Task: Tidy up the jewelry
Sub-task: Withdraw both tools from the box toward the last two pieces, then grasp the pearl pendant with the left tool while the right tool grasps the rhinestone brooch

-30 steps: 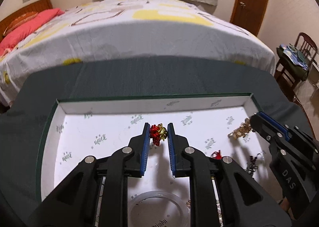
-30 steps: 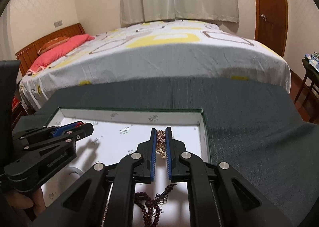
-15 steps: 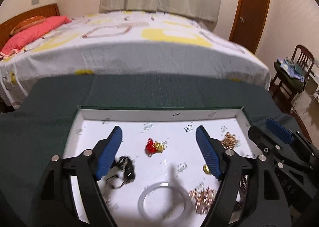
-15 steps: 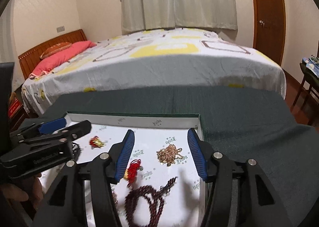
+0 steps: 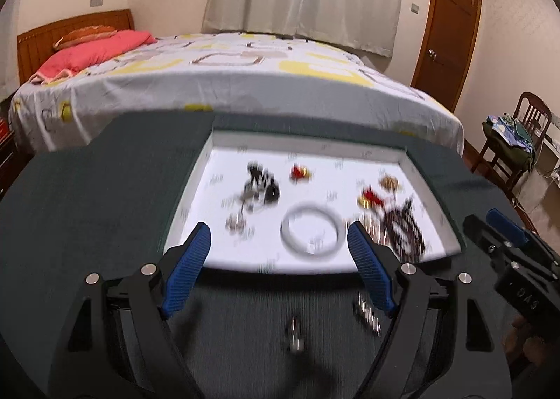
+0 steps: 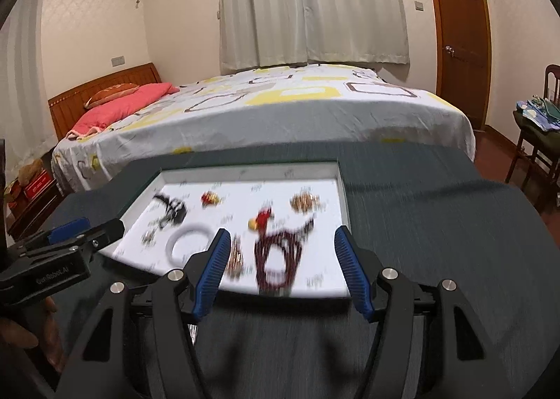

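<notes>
A white-lined tray (image 5: 224,139) (image 6: 338,174) sits on the dark green cloth (image 5: 87,195) and holds several jewelry pieces. In it lie a white bangle (image 5: 310,231) (image 6: 189,241), a dark red bead necklace (image 5: 402,229) (image 6: 280,259), a red-and-gold charm (image 5: 300,172) (image 6: 210,198), a gold chain (image 5: 391,183) (image 6: 305,202) and a black piece (image 5: 260,185) (image 6: 171,211). My left gripper (image 5: 280,252) is open and empty over the tray's near edge. My right gripper (image 6: 282,255) is open and empty over the near right part. Two small metallic pieces (image 5: 367,315) lie on the cloth near me.
A bed (image 6: 280,108) with a patterned cover stands just beyond the table. A wooden chair (image 5: 518,150) with clothes is at the right, next to a brown door (image 6: 458,31). The frames are motion-blurred.
Both grippers let go of their pieces, the red-and-gold charm and the gold chain, opened wide, and pulled back toward me from the tray.
</notes>
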Tool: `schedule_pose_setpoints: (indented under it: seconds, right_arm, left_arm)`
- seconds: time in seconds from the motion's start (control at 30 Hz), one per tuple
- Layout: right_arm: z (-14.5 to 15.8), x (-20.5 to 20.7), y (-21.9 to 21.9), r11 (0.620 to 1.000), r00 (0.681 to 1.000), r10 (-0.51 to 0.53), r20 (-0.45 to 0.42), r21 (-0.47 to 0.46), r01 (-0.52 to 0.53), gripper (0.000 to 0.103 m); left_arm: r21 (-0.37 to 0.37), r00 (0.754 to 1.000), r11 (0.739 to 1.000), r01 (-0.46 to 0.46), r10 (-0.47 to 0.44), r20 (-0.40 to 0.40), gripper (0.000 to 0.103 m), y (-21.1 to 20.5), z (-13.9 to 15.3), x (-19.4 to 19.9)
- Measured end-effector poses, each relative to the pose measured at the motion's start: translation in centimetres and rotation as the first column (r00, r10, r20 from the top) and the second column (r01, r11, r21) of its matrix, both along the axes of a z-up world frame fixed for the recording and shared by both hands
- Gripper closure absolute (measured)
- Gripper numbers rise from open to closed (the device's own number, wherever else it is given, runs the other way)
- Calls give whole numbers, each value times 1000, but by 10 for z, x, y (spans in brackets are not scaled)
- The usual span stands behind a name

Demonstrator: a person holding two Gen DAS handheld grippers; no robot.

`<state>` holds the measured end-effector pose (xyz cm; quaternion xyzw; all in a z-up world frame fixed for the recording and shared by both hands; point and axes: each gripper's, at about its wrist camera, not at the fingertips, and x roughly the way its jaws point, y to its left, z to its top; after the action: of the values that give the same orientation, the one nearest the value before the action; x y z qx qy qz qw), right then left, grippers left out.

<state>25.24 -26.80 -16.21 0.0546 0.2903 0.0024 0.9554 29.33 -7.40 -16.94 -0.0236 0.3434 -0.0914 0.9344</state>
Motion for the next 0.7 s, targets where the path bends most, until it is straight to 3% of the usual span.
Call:
schedule_pose_setpoints:
  seconds: [0.2,0.5,0.7]
  right_arm:
    - [-13,-33,0,1000,1000,1,-31,-3,-1,43]
    - [-22,-49,-1,999,999,22,-43,28,-20,43]
    - [-25,-51,-4,999,999,18,-42,50,-16,43]
  left_arm:
    - [24,999,1000,-3,5,-53,27,-1,-27,-26]
    - [49,990,999,3,3,-138,44,-9,-55,-25]
    - [46,984,998,35,-26,-176,66,-14,-60,-19]
